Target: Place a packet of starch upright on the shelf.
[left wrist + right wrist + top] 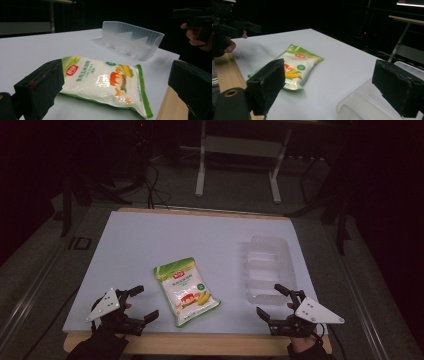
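High view: both tools, left point(141, 304) and right point(270, 300), gaping, flanking starch bag point(185, 290).

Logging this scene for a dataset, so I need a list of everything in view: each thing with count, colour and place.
Sealed plastic food pouch: one, white with green border, lying flat at table's near centre.
Clear plastic tray: one, translucent, empty, right side of table.
Table: one, white top with wooden edge.
Metal frame legs: white, on floor beyond table.
Left gripper: black, open, near left corner, left of pouch.
Right gripper: black, open, near right corner, by tray's near end.
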Tool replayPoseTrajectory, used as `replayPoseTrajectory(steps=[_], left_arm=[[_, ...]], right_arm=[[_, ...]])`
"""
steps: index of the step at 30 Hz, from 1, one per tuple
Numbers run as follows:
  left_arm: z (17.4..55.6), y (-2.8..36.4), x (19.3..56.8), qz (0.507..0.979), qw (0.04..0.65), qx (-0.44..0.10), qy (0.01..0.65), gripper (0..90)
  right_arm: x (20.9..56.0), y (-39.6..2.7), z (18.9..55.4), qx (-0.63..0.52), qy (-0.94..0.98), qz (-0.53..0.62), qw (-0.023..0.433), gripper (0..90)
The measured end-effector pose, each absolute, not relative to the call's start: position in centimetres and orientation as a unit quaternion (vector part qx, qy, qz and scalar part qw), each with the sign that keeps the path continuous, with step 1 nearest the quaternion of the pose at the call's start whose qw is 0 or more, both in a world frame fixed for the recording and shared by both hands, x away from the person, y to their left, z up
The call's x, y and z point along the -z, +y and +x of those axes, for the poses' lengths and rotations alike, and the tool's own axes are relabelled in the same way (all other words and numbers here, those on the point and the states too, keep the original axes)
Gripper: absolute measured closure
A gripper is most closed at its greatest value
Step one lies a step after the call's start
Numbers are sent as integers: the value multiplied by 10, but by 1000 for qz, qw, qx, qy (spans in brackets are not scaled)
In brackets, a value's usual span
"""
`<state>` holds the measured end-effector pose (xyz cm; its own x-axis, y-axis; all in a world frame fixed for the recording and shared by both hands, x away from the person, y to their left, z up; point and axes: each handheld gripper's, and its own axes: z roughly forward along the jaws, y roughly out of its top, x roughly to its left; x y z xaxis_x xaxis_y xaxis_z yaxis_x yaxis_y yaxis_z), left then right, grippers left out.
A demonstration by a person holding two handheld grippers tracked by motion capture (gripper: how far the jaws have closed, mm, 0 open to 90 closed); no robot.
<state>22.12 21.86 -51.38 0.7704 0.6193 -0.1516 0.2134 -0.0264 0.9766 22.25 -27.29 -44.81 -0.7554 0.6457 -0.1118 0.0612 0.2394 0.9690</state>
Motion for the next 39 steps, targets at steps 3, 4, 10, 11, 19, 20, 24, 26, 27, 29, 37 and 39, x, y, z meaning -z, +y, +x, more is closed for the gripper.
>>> replayPoseTrajectory(steps=[3, 4, 10, 11, 19, 20, 24, 26, 27, 29, 37, 39], left_arm=[[221, 217, 513, 701, 631, -154, 293, 9], [220, 216, 513, 703, 631, -151, 291, 9], [217, 208, 510, 745, 582, -152, 290, 9], [217, 207, 509, 747, 581, -148, 288, 9], [215, 205, 502, 744, 589, -141, 282, 9], [216, 205, 502, 745, 587, -142, 283, 9], [221, 207, 499, 744, 584, -149, 289, 9], [225, 209, 497, 741, 584, -155, 294, 9], [228, 210, 496, 740, 584, -155, 297, 9], [234, 213, 494, 740, 580, -157, 304, 9], [258, 215, 488, 741, 572, -151, 317, 9], [262, 215, 487, 741, 572, -148, 318, 9]], right_arm=[[450, -271, 222, -560, 749, 234, 265, 108], [451, -270, 222, -560, 749, 237, 261, 104], [453, -265, 218, -561, 748, 232, 268, 101], [452, -264, 216, -562, 749, 229, 266, 102], [454, -253, 209, -518, 798, 186, 244, 338], [453, -253, 208, -519, 798, 186, 242, 333], [448, -257, 208, -528, 787, 207, 244, 339], [443, -260, 205, -543, 771, 210, 259, 351], [441, -262, 203, -548, 764, 212, 267, 368], [438, -264, 202, -553, 759, 212, 271, 356], [434, -265, 200, -555, 745, 219, 299, 288], [434, -265, 200, -554, 745, 219, 300, 285]])
